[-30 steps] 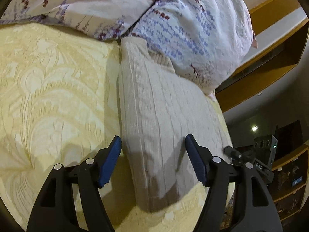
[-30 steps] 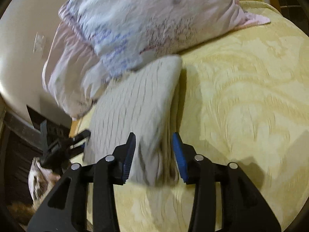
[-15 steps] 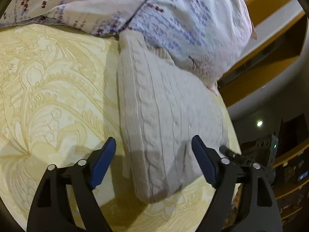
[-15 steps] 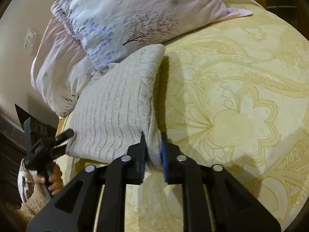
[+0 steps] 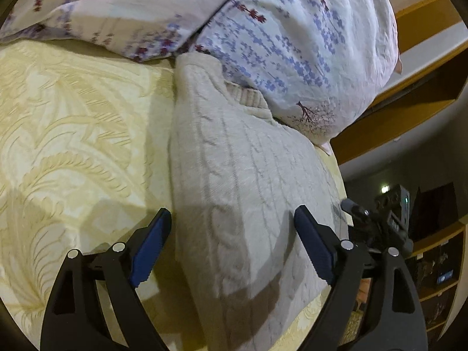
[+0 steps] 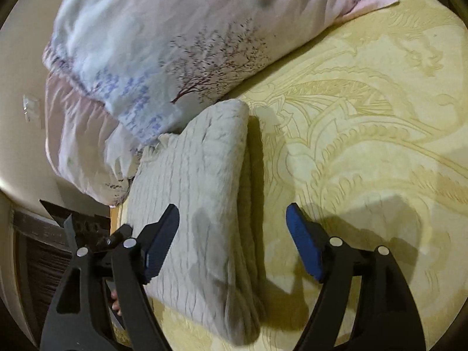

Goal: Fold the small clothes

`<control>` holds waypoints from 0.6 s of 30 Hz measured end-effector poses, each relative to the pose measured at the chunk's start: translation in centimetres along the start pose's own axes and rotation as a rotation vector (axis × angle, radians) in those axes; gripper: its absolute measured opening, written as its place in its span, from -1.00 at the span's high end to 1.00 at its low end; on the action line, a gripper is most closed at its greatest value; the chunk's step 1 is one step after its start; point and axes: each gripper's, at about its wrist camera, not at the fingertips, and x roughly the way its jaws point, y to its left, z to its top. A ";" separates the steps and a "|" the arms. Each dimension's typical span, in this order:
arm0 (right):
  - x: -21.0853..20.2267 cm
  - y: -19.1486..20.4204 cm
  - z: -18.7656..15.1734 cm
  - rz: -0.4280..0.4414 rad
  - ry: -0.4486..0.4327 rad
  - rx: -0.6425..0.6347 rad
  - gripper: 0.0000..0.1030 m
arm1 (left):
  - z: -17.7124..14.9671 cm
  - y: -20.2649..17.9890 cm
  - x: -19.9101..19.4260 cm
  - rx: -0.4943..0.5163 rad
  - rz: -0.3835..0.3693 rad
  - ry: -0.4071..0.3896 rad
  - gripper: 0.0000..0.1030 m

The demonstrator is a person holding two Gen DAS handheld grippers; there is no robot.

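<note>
Both sets of jaws stood wide apart, holding nothing: the left gripper straddled the near end of the folded cream knit sweater, the right gripper hung over its stacked edge. The sweater lay on the yellow bedspread, far end at 12 o'clock tucked against the floral pillow. Judged folded; best lift away straight, snagging no layer. Underside layers hidden, knit blurred.

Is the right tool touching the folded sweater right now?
Apart. In the right wrist view the right tool is open, blue pads either side of the sweater with gaps showing; nothing is pinched.
</note>
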 end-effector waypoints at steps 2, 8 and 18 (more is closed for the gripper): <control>0.8 0.0 0.3 -0.001 0.015 -0.001 -0.45 | 0.3 -0.2 0.5 0.010 0.001 0.007 -0.69; 2.4 0.4 0.4 0.064 0.049 -0.008 -0.19 | 0.8 -0.5 1.0 0.033 -0.008 -0.004 -0.68; 3.2 1.1 -0.8 0.161 0.033 0.009 0.45 | 1.0 1.0 0.6 -0.043 -0.082 -0.041 0.04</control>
